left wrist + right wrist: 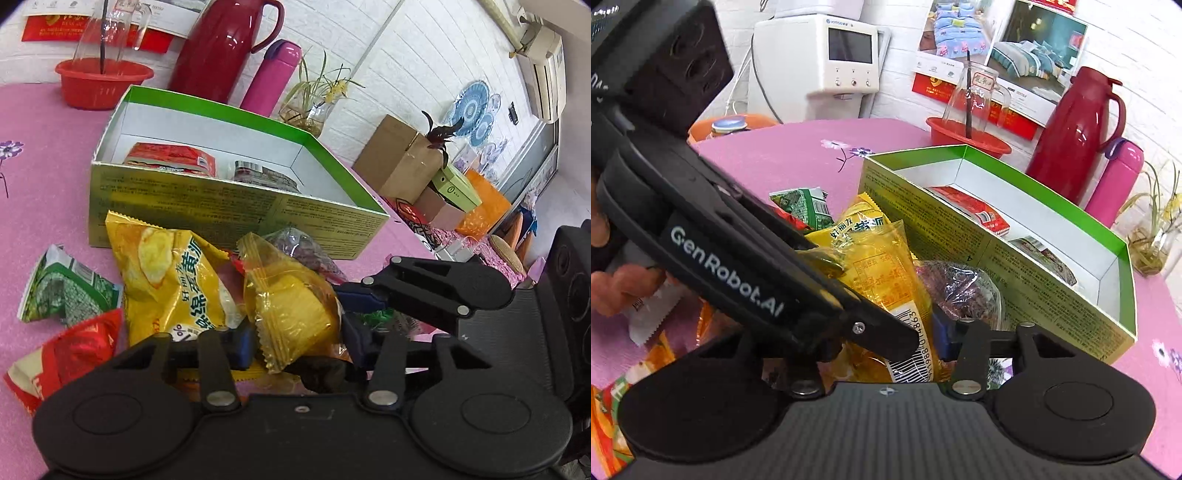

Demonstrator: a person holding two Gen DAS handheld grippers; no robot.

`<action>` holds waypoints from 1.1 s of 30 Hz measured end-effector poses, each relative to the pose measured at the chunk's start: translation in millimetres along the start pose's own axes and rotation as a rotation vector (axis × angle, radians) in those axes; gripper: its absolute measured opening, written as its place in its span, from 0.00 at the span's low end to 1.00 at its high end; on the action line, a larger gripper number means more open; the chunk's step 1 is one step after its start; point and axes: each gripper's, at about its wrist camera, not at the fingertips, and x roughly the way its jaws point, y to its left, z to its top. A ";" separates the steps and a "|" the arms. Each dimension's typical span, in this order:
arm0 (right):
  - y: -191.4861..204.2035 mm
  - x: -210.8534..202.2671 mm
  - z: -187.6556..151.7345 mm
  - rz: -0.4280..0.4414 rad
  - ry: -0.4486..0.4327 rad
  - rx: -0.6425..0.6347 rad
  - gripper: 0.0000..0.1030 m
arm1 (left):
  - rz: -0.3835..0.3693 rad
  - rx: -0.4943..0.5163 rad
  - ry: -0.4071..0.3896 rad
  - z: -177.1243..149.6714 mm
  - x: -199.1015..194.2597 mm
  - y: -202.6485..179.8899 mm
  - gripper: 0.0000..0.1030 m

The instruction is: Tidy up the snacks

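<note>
My left gripper (299, 339) is shut on a yellow clear-wrapped cake packet (288, 310) lying on the snack pile. The same packet (882, 273) shows its barcode in the right wrist view. My right gripper (882, 343) stands open around the packet's lower end, with its left finger hidden behind the left gripper's body. Its other finger (424, 284) reaches in from the right. A dark purple packet (960, 288) lies just beyond. The green box (236, 206) behind the pile holds a red packet (170, 158) and a second one (266, 177).
A yellow chip bag (173, 273), a green packet (62, 291) and a red packet (74, 350) lie left on the pink cloth. Behind the box stand a red thermos (221, 48), pink flask (273, 77), red basin (103, 81) and plant (314, 107). A hand (609, 288) is at left.
</note>
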 end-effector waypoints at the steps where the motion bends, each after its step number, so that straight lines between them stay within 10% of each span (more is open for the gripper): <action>1: -0.2 -2.3 0.1 0.004 -0.002 0.007 0.74 | 0.004 0.008 -0.006 -1.0 -1.9 -2.7 0.15; 17: 8.6 -60.5 22.2 -0.059 -0.209 -0.075 0.70 | -0.041 0.105 -0.196 14.1 -63.0 -43.4 0.13; 33: -46.4 -14.2 73.0 -0.175 -0.279 -0.151 0.67 | -0.038 0.139 -0.257 101.5 -18.5 -9.4 0.13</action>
